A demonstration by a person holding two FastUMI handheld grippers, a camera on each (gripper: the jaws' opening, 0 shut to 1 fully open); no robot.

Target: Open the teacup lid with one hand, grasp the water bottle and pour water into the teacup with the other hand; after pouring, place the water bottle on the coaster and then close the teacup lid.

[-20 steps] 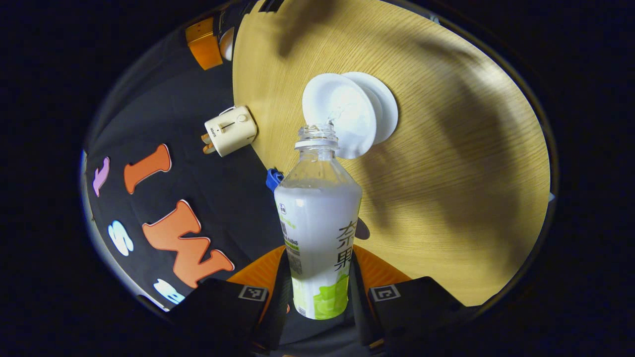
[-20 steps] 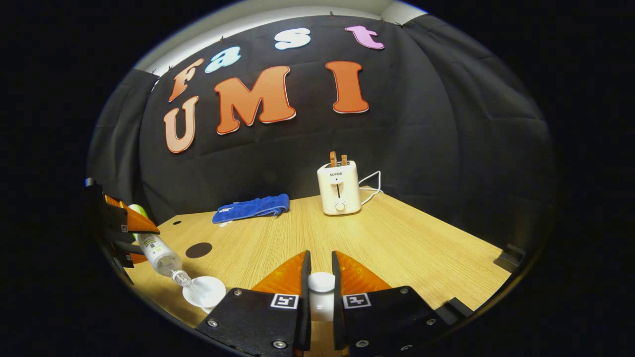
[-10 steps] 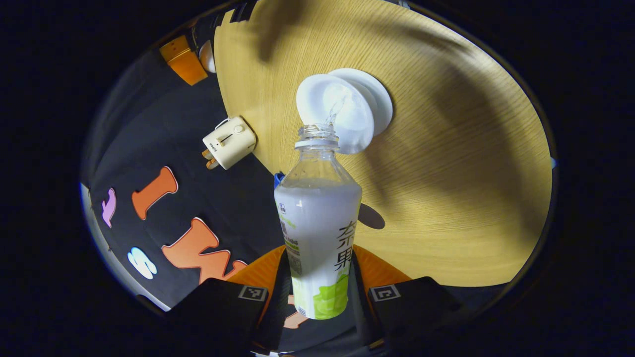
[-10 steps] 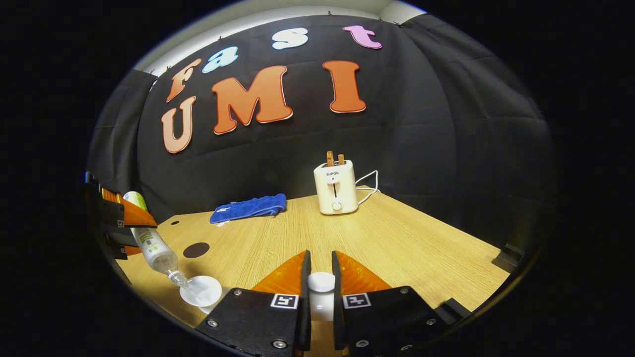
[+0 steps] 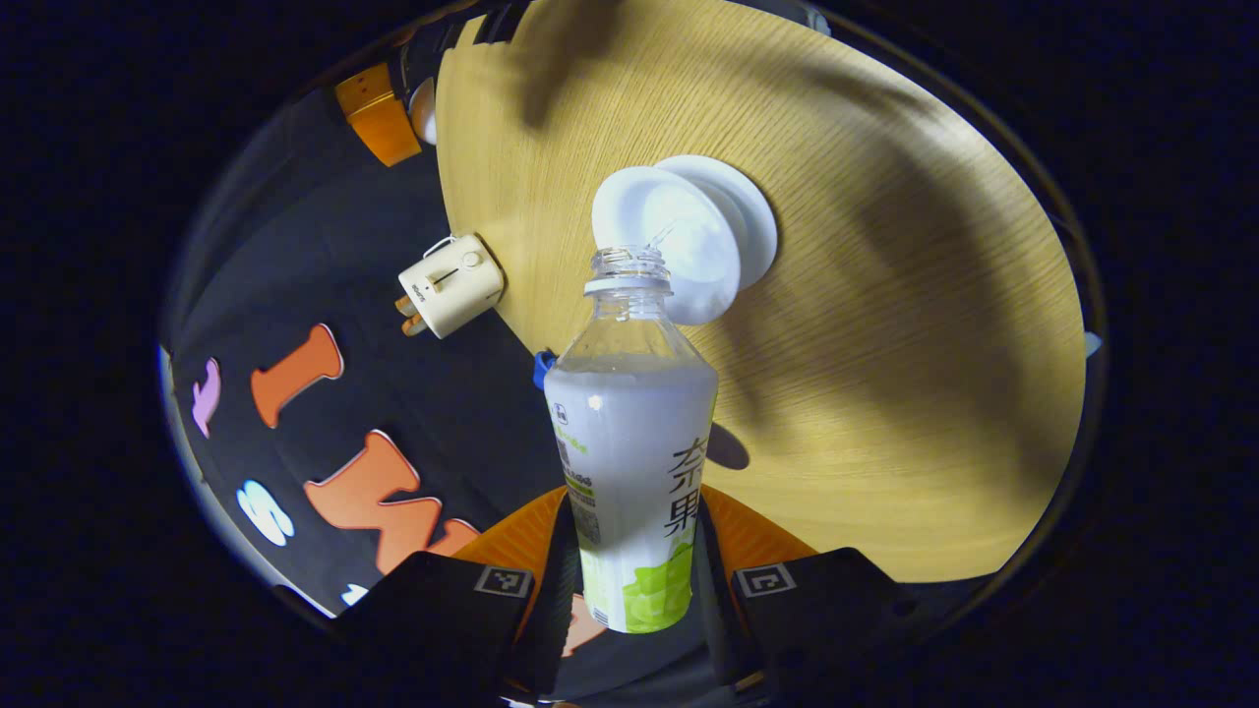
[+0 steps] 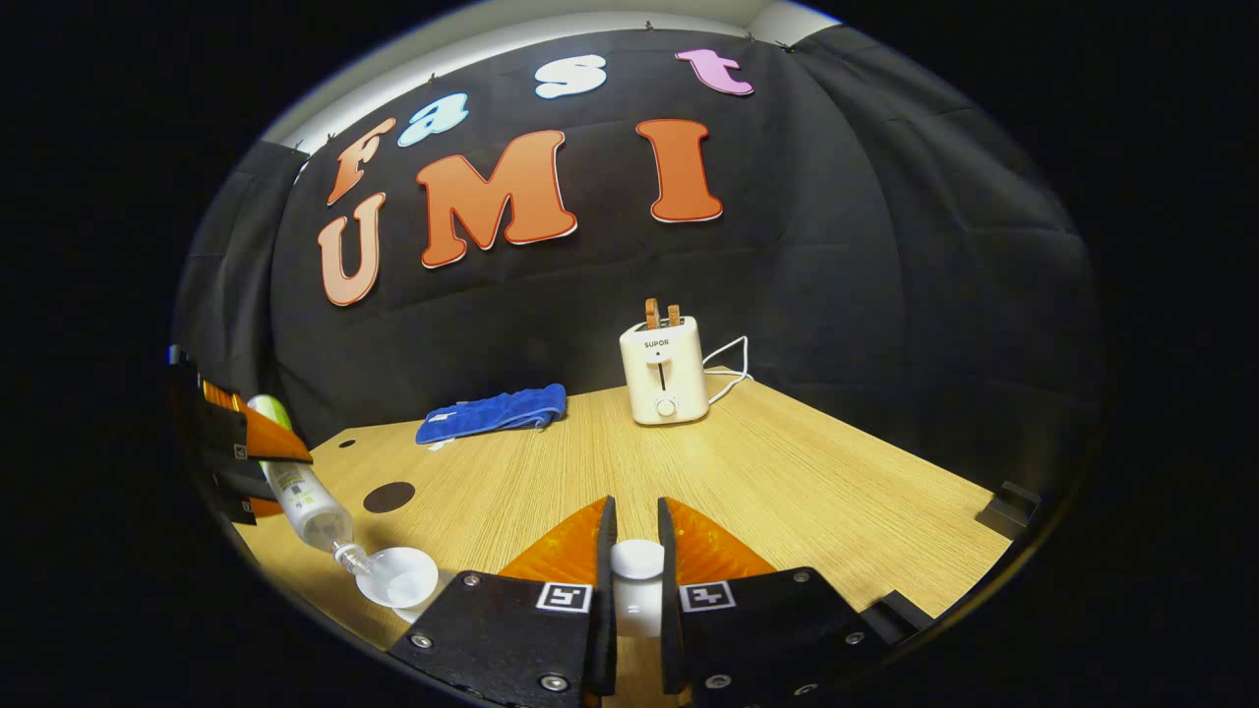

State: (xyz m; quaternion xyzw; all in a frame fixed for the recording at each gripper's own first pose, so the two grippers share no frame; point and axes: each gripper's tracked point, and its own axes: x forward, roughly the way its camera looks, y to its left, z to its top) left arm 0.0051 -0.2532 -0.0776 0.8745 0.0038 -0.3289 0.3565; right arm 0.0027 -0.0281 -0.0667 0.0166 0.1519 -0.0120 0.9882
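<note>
In the left gripper view, a cream toaster (image 5: pixel 451 285) stood at the table's (image 5: pixel 885 393) far edge against the black booth wall, a scrap of blue cloth (image 5: pixel 542 369) peeked out beside the water bottle (image 5: pixel 632 433), and a dark round coaster (image 5: pixel 726 447) lay just past the bottle's shoulder. Bare wood spread wide beyond the white teacup (image 5: pixel 679 236), which sat on its saucer. The left gripper (image 5: pixel 634 580) was tipped steeply, both fingers clamped on the bottle's lower body, its open mouth hanging over the cup. In the right gripper view, the toaster (image 6: pixel 664 371) and blue cloth (image 6: pixel 492 413) stood well back, with open tabletop between them and the right gripper (image 6: pixel 636 575), whose fingers were pressed on the white teacup lid (image 6: pixel 636 570), held level above the table. At the left edge, the tilted bottle (image 6: pixel 307 497) pointed into the teacup (image 6: pixel 398 580), beside the coaster (image 6: pixel 389 497).
</note>
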